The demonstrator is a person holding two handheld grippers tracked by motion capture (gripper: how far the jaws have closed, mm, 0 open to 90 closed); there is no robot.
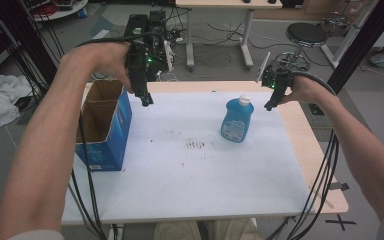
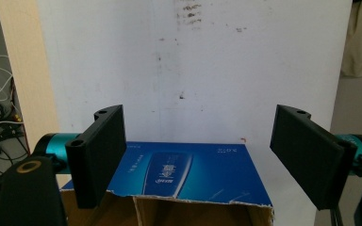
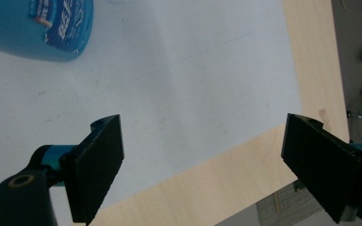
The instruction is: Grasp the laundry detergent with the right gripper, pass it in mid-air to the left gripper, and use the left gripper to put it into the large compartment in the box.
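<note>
Both forearms are raised above the counter (image 1: 190, 190). The left gripper (image 1: 146, 100) hangs at 10 o'clock over the box (image 1: 111, 125), jaws wide and empty. The right gripper (image 1: 269, 105), jaws also wide, is just beside the bottle (image 1: 237, 120) at 2 o'clock.

Left edge: open-topped blue cardboard box (image 1: 102, 127) blocks low passes there.
Centre: white mat (image 1: 190, 170) lies bare, wide free room.
Right of centre: blue detergent bottle (image 1: 237, 119), apparently upright, with room all around it.
</note>
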